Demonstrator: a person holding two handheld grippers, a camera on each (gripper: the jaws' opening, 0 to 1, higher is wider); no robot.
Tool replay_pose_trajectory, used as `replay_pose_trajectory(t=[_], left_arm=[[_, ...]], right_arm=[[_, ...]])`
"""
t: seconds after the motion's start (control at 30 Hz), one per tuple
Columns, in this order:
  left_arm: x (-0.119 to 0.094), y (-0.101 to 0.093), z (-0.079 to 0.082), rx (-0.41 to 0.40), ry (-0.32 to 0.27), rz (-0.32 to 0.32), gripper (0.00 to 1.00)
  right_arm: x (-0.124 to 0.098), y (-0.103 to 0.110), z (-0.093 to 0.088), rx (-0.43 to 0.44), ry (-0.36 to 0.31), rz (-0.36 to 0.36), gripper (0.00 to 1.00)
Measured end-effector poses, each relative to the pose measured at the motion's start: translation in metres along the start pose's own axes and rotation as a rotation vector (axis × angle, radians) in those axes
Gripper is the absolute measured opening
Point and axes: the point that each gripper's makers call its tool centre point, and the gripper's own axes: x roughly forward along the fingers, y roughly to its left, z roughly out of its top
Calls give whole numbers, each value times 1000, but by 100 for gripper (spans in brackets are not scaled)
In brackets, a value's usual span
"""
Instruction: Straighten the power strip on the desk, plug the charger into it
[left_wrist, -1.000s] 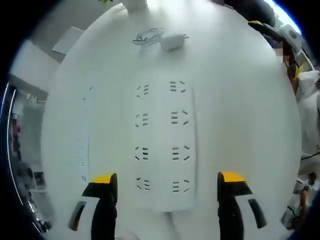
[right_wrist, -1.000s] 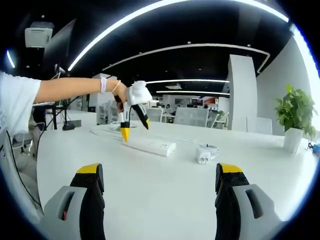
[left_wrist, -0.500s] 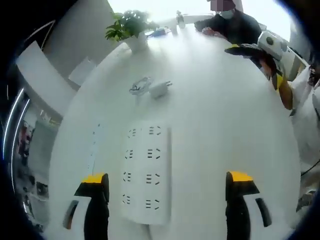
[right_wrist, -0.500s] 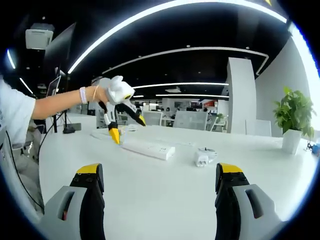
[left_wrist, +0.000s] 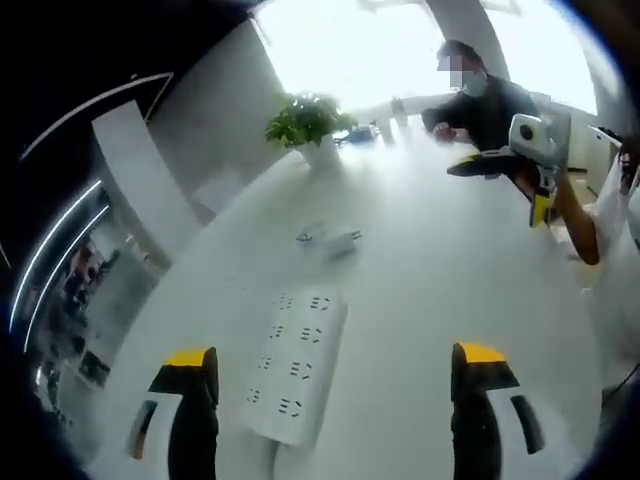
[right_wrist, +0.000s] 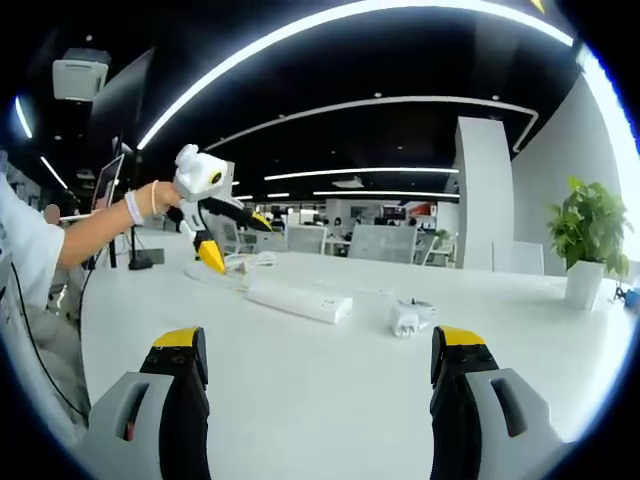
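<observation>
White rectangular power strip (left_wrist: 295, 366) flat on white desk (left_wrist: 420, 300), just ahead of my left gripper (left_wrist: 334, 385) (jaws spread, nothing held). White charger with coiled cable (right_wrist: 408, 314) beyond strip. My right gripper (right_wrist: 323, 368) spread wide, empty, above desk.

Left gripper view: from above the bench (left_wrist: 420, 300), tilted down and forward along its length, the power strip (left_wrist: 295, 365) near, a potted plant (left_wrist: 305, 125) at the far end. Right gripper view: low over the bench (right_wrist: 320, 380), facing level across it, farther off. Shared: power strip (right_wrist: 298, 298), charger (right_wrist: 408, 315), plant (right_wrist: 585, 235).
</observation>
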Motion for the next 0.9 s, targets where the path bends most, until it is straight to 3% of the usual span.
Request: replay_pose_trajectory(t=[0.6,0.9], left_arm=[[-51,7,20,-52,-175,200,99],[-73,5,24,-64,-241,270,99]], right_arm=[[0,4,4,3,-10,13,92],[0,5,4,7,-12,15,92]])
